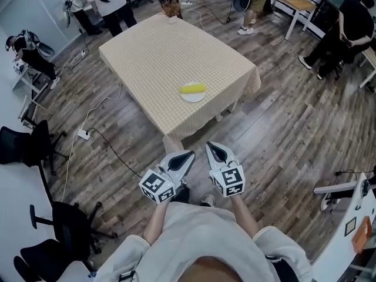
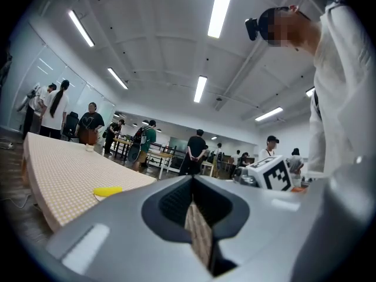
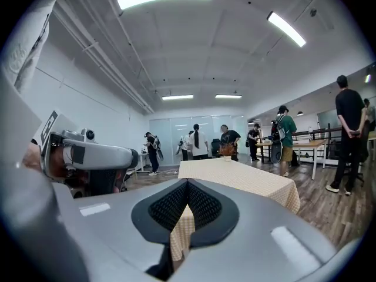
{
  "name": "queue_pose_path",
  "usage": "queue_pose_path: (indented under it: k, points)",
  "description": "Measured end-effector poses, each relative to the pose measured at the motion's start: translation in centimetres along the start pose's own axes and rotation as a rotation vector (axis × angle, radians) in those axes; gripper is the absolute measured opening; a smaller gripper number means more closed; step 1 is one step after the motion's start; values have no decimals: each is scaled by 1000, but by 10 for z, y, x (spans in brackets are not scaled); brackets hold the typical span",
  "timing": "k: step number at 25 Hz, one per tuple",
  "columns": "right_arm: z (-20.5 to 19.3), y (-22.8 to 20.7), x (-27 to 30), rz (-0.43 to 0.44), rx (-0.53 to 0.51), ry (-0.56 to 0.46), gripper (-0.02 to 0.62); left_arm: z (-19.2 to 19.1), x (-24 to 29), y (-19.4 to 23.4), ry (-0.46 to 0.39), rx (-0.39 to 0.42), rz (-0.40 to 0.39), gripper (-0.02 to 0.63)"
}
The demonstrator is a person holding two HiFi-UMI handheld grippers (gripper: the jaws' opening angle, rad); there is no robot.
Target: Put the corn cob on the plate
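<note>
The table (image 1: 158,57), covered in a checked cloth, stands well away from the person, with bare floor between its near corner and the 2 tools. The left gripper (image 1: 187,156) and the right gripper (image 1: 212,149) are side by side close to the person's body. Each has its jaws brought together, with nothing between them. Near the table's near right edge lies the plate (image 1: 192,98), and the corn cob (image 1: 192,89) rests across it.

As things lie, I judge the task done: the cob is on the plate and neither tool touches it. Nothing looks left to do.

Some details are hard to confirm:
- **Cob on the plate:** in the head view the cob is so small that I cannot tell whether its 2 ends sit inside the rim or overhang it.
- **Left gripper view:** the cob is a yellow sliver, and the plate under it is barely visible.
- **Right gripper view:** its own jaws cover the table's near end, so neither plate nor cob shows.
- **Far edge of the table:** a small object there is too tiny to name.
</note>
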State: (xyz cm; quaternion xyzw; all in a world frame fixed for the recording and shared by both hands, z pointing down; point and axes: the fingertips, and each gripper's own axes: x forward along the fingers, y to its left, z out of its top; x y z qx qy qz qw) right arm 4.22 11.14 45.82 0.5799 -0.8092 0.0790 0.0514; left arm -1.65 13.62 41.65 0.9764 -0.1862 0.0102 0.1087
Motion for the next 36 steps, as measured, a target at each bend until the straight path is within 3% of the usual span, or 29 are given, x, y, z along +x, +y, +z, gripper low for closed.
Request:
queue_pose_path:
  k: [9,14,23,36]
  points:
    - [27,28,2,-21,35,-35,-3,20,-25,20,-39,14,6,8]
    - [41,49,19,-30,5,-24,-3,39,-42,40,-62,28,8,8]
    - [38,76,30,-34,-22,-1,-3,36,-63,48,-62,0,-2,8]
    - [35,70,27,-55,-26,9,-3,34,-63,43,-55,-3,-16,8]
